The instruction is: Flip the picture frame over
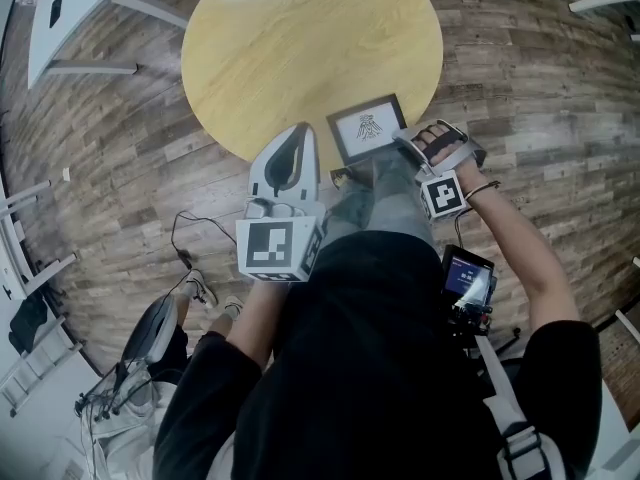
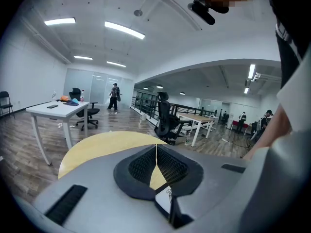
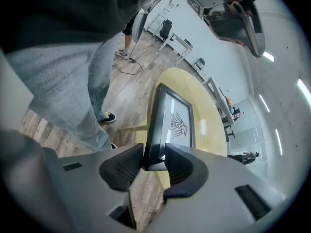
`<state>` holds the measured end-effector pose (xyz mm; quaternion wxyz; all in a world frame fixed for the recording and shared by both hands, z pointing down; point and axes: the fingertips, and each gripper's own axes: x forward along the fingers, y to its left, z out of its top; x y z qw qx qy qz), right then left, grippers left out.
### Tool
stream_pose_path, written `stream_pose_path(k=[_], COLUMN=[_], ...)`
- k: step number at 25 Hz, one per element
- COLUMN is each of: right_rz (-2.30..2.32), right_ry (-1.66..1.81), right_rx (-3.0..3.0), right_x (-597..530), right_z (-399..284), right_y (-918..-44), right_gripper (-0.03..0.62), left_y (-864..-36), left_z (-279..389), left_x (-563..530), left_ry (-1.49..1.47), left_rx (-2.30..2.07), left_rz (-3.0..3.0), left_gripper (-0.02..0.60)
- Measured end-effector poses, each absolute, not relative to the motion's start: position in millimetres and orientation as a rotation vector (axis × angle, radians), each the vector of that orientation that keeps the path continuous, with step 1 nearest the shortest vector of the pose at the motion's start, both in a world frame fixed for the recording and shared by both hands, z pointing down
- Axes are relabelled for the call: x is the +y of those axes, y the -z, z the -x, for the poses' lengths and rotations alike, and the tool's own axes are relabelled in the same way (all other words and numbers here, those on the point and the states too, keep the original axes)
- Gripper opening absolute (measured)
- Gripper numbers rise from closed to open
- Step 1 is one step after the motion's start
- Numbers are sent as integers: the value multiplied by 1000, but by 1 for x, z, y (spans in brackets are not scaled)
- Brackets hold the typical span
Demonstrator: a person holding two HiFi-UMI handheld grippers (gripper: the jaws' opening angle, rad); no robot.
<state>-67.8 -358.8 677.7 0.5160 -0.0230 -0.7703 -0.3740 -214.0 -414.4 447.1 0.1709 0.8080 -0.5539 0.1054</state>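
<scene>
A black picture frame [image 1: 368, 128] with a white print lies face up at the near edge of the round yellow table [image 1: 300, 48]. My right gripper [image 1: 408, 143] is at its right near corner. In the right gripper view the frame [image 3: 175, 120] runs away from the jaws, and my right gripper [image 3: 154, 161] is shut on its near edge, one pad on the back and one on the glass side. My left gripper [image 1: 300, 128] hovers over the table edge just left of the frame. Its pads meet in the left gripper view [image 2: 156, 154] with nothing between them.
The wearer's grey-trousered legs [image 3: 73, 81] stand against the table's near edge. A white desk [image 1: 60, 8] stands far left, and cables [image 1: 190, 248] lie on the wooden floor. An office chair [image 2: 165, 115] and further desks [image 2: 58, 110] stand beyond the table.
</scene>
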Motion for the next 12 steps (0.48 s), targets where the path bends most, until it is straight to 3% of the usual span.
stream_pose_path(k=[6, 12], right_rz=[63, 9], right_ry=[782, 447], right_rx=[-1947, -2164], right_x=[-349, -356], right_z=[79, 102], right_y=[-649, -606], right_gripper=[120, 95], left_y=[-445, -440], left_z=[214, 216], left_x=[-415, -411], left_ry=[-288, -276], left_rx=[-1558, -1578], left_rz=[-2298, -2306], left_gripper=[23, 23])
